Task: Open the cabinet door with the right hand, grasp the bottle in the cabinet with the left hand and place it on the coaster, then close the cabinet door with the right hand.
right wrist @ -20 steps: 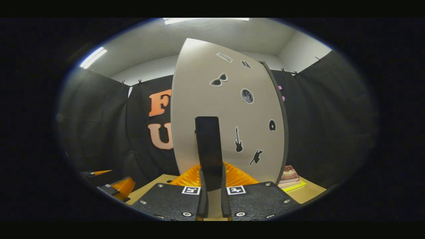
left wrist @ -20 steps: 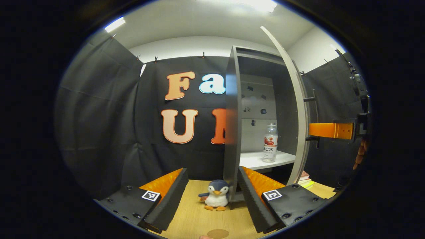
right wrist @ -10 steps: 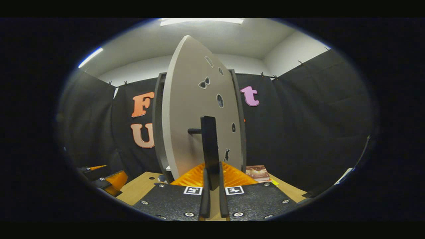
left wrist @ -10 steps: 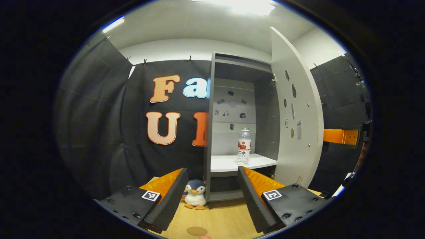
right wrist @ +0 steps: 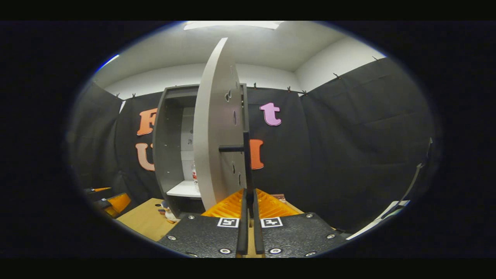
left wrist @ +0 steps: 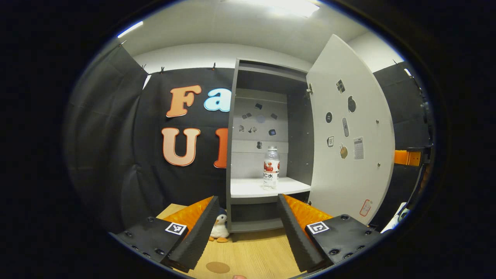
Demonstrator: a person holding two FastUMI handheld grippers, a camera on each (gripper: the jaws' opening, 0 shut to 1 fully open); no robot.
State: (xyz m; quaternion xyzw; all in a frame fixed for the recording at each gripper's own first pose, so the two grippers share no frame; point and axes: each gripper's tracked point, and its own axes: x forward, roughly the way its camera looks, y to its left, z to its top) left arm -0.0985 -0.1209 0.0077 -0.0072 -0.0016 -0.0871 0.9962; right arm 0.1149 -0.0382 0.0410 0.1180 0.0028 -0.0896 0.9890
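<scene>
My left gripper (left wrist: 245,228) gaped empty while my right gripper (right wrist: 248,217) clamped the door handle (right wrist: 247,170); the bottle (left wrist: 271,168), likely light and slick, suited a mid-body grasp.

A small plush penguin (left wrist: 219,228) sits upright on the wooden table (left wrist: 255,254), near its far edge, partly hidden in the left gripper view. In the right gripper view, a book (right wrist: 279,198) lies flat by the table's far edge.

Cabinet door (left wrist: 350,131) swung further open by right gripper (right wrist: 248,217), clamped on handle (right wrist: 247,170); bottle (left wrist: 271,168) now fully exposed.
</scene>
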